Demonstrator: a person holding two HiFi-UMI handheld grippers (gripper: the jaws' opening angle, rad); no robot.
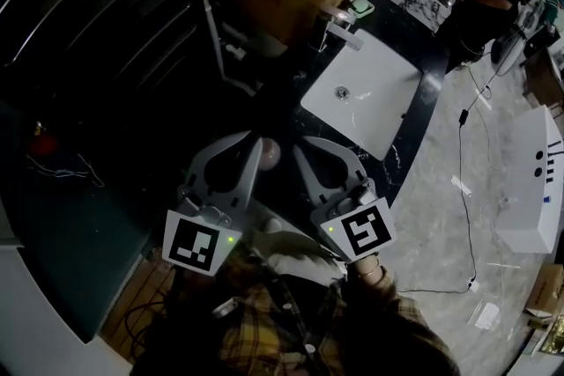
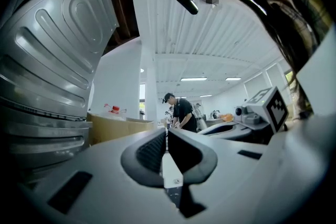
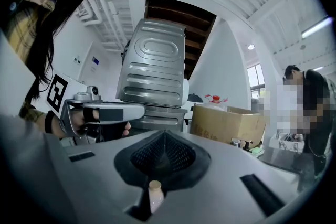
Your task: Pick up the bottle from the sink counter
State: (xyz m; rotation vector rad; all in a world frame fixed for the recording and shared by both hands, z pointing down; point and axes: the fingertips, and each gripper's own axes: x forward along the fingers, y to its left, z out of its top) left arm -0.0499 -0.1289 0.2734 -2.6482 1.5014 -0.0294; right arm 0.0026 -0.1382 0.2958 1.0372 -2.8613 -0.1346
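White sink [image 1: 374,88] w/ dark counter [image 1: 412,132] rim

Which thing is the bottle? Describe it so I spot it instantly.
Start at the white sink basin in the dark counter. Off its near-left corner, between the left gripper and right gripper, stands a small bottle. Pale pinkish with a tan cap, unlike the grey grippers.

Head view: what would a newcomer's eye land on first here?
The white sink stands out first, bright against the dark counter, right of centre. Below it, the left gripper and right gripper sit side by side, both shut, with a small pale bottle between them.
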